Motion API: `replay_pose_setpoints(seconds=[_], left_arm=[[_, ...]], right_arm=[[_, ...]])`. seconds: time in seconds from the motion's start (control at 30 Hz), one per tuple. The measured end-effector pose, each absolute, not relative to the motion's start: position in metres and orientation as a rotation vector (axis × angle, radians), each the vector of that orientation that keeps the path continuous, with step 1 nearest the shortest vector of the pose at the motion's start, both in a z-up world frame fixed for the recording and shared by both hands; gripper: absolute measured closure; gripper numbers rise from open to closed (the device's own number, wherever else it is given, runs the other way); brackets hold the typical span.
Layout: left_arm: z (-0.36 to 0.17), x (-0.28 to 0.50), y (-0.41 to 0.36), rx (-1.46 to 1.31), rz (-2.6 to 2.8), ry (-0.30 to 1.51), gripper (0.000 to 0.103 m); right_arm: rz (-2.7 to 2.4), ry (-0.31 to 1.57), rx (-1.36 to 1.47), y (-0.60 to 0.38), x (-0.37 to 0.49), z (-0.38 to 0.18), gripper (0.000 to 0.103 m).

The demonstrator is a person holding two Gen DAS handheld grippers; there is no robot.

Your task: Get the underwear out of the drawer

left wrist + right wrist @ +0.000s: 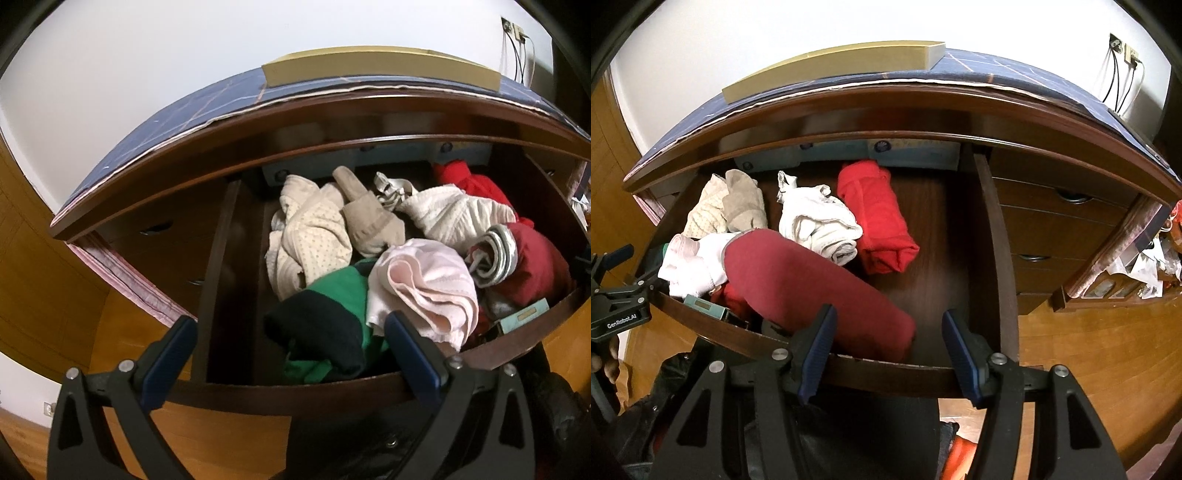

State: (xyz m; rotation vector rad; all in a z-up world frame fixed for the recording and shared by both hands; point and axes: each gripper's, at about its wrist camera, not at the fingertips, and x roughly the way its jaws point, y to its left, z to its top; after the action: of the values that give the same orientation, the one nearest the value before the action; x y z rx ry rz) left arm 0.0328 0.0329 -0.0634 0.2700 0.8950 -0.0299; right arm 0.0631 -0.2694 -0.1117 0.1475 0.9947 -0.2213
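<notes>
The dark wooden drawer [993, 236] stands pulled out of the dresser, and its left half is heaped with rolled and crumpled underwear, while the right half shows bare wood. A blue checked cloth [177, 114] covers the dresser top, with a flat yellowish box [831, 70] lying on it. Cables hang from a wall socket [1124, 51] at the far right.

The left gripper [291, 330] hovers over the drawer's front left corner, jaws wide apart and empty; a green and black garment [325, 314] lies between them, and a soft pink ribbed piece [424, 291] sits just beside the right finger. Behind are a cream dotted piece [310, 240] and a beige one [369, 221].

The right gripper [886, 332] hangs over the drawer's front edge, jaws also spread and holding nothing. A long dark red roll [812, 288] reaches toward its left finger. Farther back lie a bright red folded roll [875, 221] and a white ribbed roll [820, 221], touching each other.
</notes>
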Motion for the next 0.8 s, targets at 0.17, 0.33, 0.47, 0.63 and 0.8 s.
replay_pose_setpoints(seconds=[0.17, 0.33, 0.47, 0.63, 0.8], left_arm=[[-0.0642, 0.0351, 0.0365, 0.239, -0.049, 0.914, 0.000], [-0.0640, 0.0343, 0.0346, 0.251, -0.040, 0.906, 0.000], [-0.0633, 0.0343, 0.0360, 0.249, -0.045, 0.905, 0.000], [-0.0640, 0.0372, 0.0394, 0.223, -0.059, 0.926, 0.000], [-0.0640, 0.0378, 0.0381, 0.236, -0.062, 0.931, 0.000]], right_arm=[[-0.211, 0.992, 0.160, -0.2718, 0.0619, -0.1124, 0.042], [-0.215, 0.984, 0.167, -0.2719, 0.0607, -0.1125, 0.042], [-0.219, 0.979, 0.169, -0.2720, 0.0602, -0.1125, 0.040], [-0.220, 0.977, 0.174, -0.2752, 0.0598, -0.1132, 0.036], [-0.218, 0.976, 0.183, -0.2769, 0.0603, -0.1140, 0.033]])
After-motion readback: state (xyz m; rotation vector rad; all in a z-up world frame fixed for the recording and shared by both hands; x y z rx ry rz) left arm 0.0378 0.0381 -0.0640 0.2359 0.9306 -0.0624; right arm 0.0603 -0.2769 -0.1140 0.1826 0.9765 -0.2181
